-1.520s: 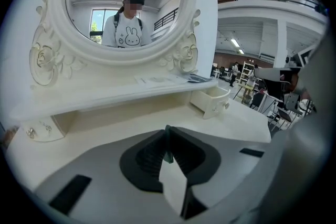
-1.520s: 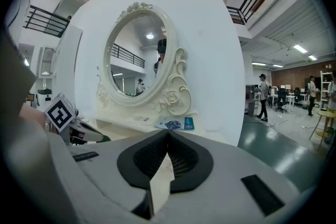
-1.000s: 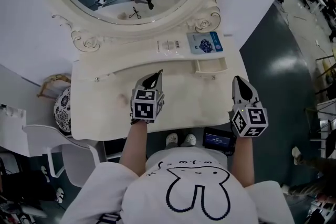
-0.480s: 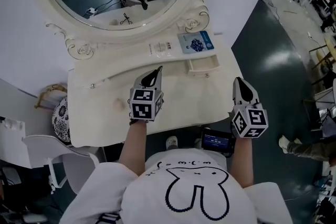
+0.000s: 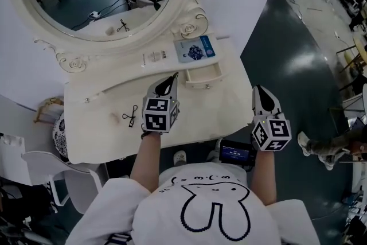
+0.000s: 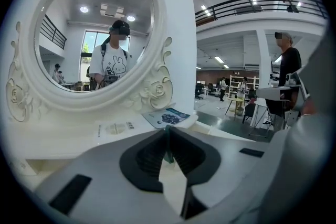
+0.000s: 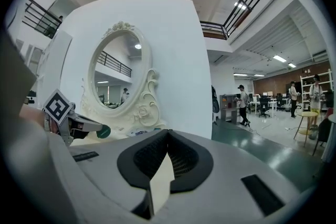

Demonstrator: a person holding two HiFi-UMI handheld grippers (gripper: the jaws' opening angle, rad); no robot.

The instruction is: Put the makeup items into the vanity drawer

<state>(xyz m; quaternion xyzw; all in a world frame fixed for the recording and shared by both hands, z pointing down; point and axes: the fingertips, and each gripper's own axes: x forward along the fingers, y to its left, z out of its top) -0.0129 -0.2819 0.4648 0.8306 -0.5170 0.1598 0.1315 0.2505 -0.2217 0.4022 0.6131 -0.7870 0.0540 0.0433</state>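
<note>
Makeup stick (image 6: 167, 146), slim & dark green, sits pinched btwn the jaws of the L gripper (image 5: 170, 82), which are nearly together on it. A thing this thin prob. needs a tight pinch or it slips. That gripper hovers just left of the drawer (image 5: 202, 84), tips aimed slightly down, so the stick is near the drawer but not yet over it. The drawer itself stands pulled out from the vanity top (image 5: 212, 113), w/ nothing visible inside, prob. left open so items can go straight in. R gripper (image 5: 259, 90) has its jaws closed w/ nothing btwn them. It hangs well right of the drawer, by the vanity's edge, which looks like a parked spot that keeps the way clear for the L one. A scissor-shaped tool (image 5: 131, 116) lies flat on the top well left of the drawer, beyond the L gripper, prob. next to be picked. Just behind the drawer lies a blue packet (image 5: 195, 49), and behind-left of it a white box (image 5: 155, 57), both at the foot of the mirror (image 5: 86, 3). Task looks early: the drawer holds no item yet.
</note>
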